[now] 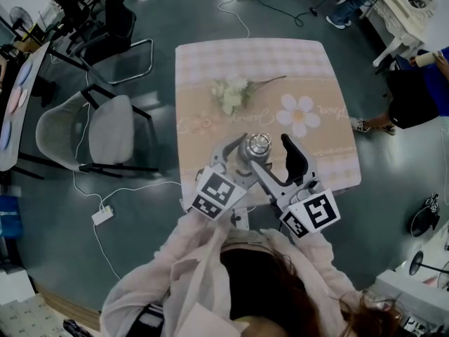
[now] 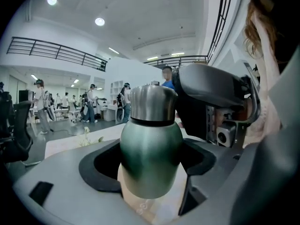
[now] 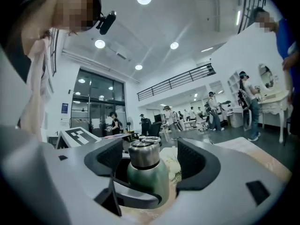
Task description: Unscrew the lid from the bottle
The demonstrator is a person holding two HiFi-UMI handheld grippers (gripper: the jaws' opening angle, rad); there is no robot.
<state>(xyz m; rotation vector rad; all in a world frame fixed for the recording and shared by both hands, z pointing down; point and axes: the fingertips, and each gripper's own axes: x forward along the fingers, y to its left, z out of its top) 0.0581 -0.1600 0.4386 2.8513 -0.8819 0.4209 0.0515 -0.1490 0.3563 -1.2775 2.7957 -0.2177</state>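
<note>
The bottle (image 2: 150, 144) has a rounded, dark green metal body with a dull sheen and a thin black band at the neck. It stands upright on the table (image 1: 210, 69), near the edge closest to the person. The left claw (image 2: 151, 165) clasps the body, one pad on each side. The lid (image 2: 153, 102), brushed steel with a small raised piece on top, is seated on the neck. It stands between the parted jaws of the right claw (image 3: 150, 157), clear of both pads.
</note>
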